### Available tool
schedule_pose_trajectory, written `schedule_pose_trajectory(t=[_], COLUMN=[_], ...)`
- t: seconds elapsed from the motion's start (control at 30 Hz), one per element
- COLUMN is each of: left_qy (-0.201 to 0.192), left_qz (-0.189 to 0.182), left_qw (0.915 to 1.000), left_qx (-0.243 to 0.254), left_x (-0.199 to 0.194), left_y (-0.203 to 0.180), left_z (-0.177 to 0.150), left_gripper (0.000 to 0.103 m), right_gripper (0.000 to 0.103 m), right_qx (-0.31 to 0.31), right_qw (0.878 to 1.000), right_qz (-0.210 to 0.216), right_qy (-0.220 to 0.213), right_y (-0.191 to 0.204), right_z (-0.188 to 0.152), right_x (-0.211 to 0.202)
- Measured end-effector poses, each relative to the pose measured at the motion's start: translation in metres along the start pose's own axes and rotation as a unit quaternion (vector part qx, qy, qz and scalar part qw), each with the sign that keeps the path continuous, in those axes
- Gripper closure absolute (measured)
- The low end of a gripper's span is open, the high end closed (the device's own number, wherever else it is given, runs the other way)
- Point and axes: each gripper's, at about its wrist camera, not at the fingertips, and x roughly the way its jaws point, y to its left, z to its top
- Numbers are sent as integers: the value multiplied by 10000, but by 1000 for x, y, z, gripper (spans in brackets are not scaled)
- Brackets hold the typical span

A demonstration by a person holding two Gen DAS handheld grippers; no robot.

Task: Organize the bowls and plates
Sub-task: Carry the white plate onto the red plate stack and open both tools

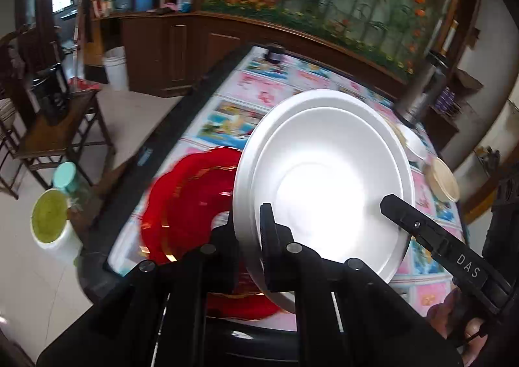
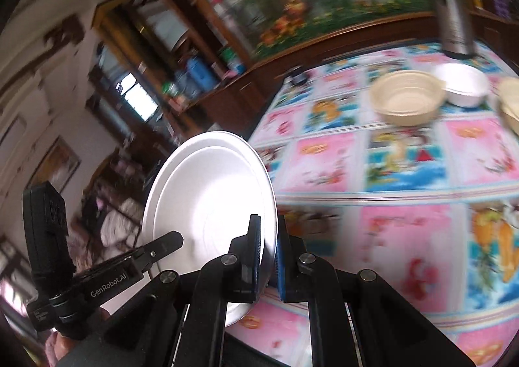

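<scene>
A round white foam plate is carried tilted above the worktop, which is spread with a pink-and-blue picture cloth. Left of the plate lies a stack of red scalloped plastic plates. The left claw is clenched on the plate's near rim, and the right claw is clenched on its opposite edge. Right of the plate, well apart, stand a beige paper bowl and a white foam bowl. Both grips should be kept even and the plate levelled before it is lowered, lest the foam rim be bent.
</scene>
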Motion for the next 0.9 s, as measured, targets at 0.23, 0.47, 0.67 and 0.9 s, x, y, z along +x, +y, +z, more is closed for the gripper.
schedule_pose_trajectory(t=[0.23, 0.47, 0.67, 0.9], left_qy=[297, 646, 703, 298], left_qz=[337, 525, 942, 1764], left_qw=[9986, 9965, 9927, 9804], left_qx=[-288, -71, 252, 824], left_x=[25, 56, 62, 56], left_y=[45, 44, 36, 26], left_z=[-2, -11, -20, -24], left_gripper=[93, 92, 90, 74], right_gripper=[95, 95, 92, 87], right_qx=[-444, -388, -353, -778], right_qw=[9979, 9954, 9926, 9909], right_qz=[53, -171, -349, -680], right_qy=[475, 855, 1112, 862], right_y=[53, 49, 36, 43], right_z=[-7, -23, -32, -39], right_x=[60, 91, 112, 112])
